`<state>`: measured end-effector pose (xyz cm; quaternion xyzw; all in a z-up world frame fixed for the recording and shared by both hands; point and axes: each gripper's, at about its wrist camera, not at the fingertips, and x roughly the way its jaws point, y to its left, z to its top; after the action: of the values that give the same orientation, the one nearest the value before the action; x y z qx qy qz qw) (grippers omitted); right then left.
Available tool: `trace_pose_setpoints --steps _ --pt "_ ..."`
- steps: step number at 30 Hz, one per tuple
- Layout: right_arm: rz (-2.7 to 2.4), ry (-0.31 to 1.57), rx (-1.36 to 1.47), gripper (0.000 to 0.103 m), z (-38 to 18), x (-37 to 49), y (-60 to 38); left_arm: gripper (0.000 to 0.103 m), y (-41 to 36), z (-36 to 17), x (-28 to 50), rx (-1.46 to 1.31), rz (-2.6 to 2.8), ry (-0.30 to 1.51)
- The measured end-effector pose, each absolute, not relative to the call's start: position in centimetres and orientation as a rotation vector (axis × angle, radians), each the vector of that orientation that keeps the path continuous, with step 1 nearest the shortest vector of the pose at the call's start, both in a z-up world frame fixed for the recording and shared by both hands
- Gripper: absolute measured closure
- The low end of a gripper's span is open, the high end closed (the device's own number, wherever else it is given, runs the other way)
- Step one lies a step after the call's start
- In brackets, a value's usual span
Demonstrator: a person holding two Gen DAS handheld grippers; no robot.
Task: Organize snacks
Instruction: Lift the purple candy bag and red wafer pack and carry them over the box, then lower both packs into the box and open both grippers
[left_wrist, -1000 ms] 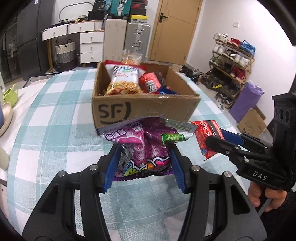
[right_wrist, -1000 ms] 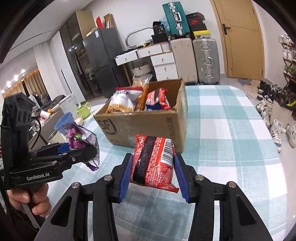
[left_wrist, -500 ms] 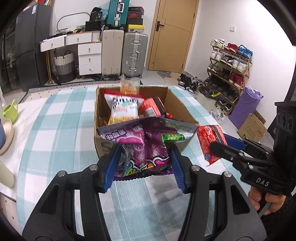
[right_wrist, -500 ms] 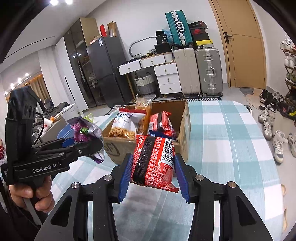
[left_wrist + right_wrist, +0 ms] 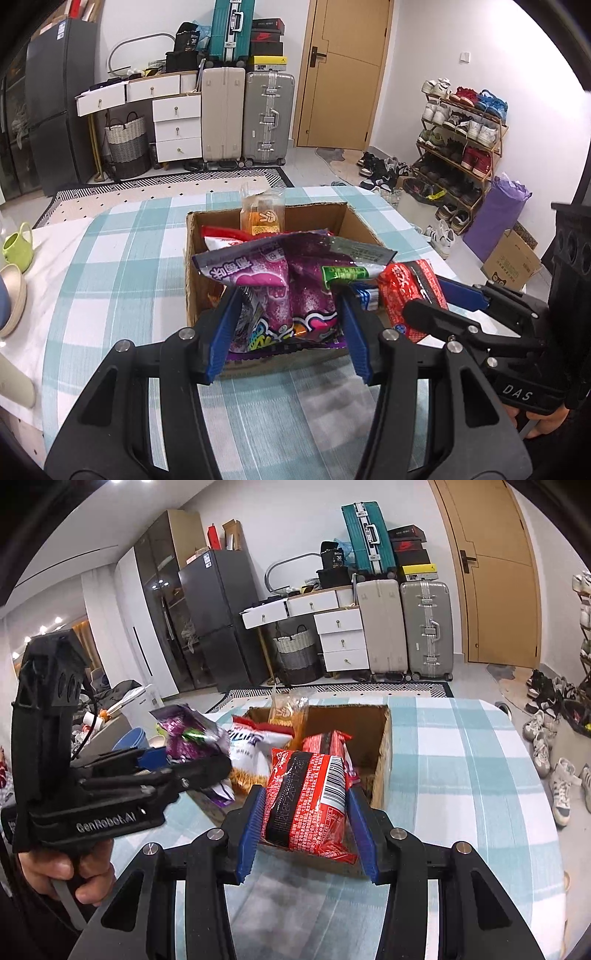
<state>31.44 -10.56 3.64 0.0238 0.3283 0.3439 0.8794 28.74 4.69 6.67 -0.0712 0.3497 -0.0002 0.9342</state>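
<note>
From the left wrist, I see my left tool clamping a glossy purple snack bag above the cardboard box.

From the right wrist, my right tool grips a red noodle packet, black-banded with a barcode, at the box's near edge.

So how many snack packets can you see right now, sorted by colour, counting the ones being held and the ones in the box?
Purple: 1, the purple bag held in the left gripper.
Red: 2, the red pack in the right gripper and another red pack in the cardboard box.
White: 1, the white bag.
Orange, clear wrapper: 1, the orange packet.
Total: 5 in clear view; others may be hidden.
</note>
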Motion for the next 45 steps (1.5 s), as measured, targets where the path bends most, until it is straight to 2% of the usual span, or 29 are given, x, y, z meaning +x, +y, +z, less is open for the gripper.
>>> trace_pose_setpoints --steps 19,22,23,24,27,31,33,38,40,41,42,43,45 --pt "0.686 0.692 -0.005 0.057 2.5 35.1 -8.1 0.052 4.5 4.3 35.8 -0.082 0.03 0.739" --pt "0.682 0.666 -0.014 0.052 2.9 34.7 -8.5 0.052 4.7 4.2 36.6 -0.079 0.021 0.741" --pt "0.685 0.658 -0.014 0.049 3.0 34.6 -8.7 0.052 4.7 4.2 36.9 -0.08 0.019 0.741" --pt "0.685 0.654 -0.015 0.041 3.1 34.4 -8.8 0.052 4.8 4.1 37.2 -0.084 0.018 0.74" --pt "0.673 0.65 -0.019 0.034 3.2 34.1 -9.4 0.05 5.1 3.7 38.0 -0.088 0.01 0.747" --pt "0.64 0.66 0.008 0.021 3.1 34.0 -10.6 0.036 5.3 3.8 38.4 -0.103 0.013 0.757" --pt "0.624 0.664 0.024 0.018 3.0 33.8 -11.4 0.021 5.4 3.8 38.3 -0.118 0.006 0.757" --pt "0.606 0.667 0.036 0.01 2.7 33.1 -12.5 0.019 5.3 4.0 37.8 -0.116 0.014 0.755" --pt "0.607 0.668 0.037 0.008 2.6 32.9 -12.7 0.016 5.4 4.1 37.2 -0.124 0.012 0.749" --pt "0.607 0.665 0.038 0.006 2.5 32.7 -12.8 0.012 5.3 4.1 36.8 -0.126 0.011 0.746" --pt "0.607 0.658 0.041 0.004 2.5 32.4 -13.0 0.003 5.3 4.2 36.3 -0.127 0.011 0.74" --pt "0.61 0.652 0.044 0.003 2.6 32.2 -13.0 0.0 5.2 4.3 35.7 -0.125 0.017 0.728" --pt "0.624 0.634 0.059 0.001 2.7 31.6 -13.3 0.001 5.3 4.5 34.5 -0.119 0.02 0.702"
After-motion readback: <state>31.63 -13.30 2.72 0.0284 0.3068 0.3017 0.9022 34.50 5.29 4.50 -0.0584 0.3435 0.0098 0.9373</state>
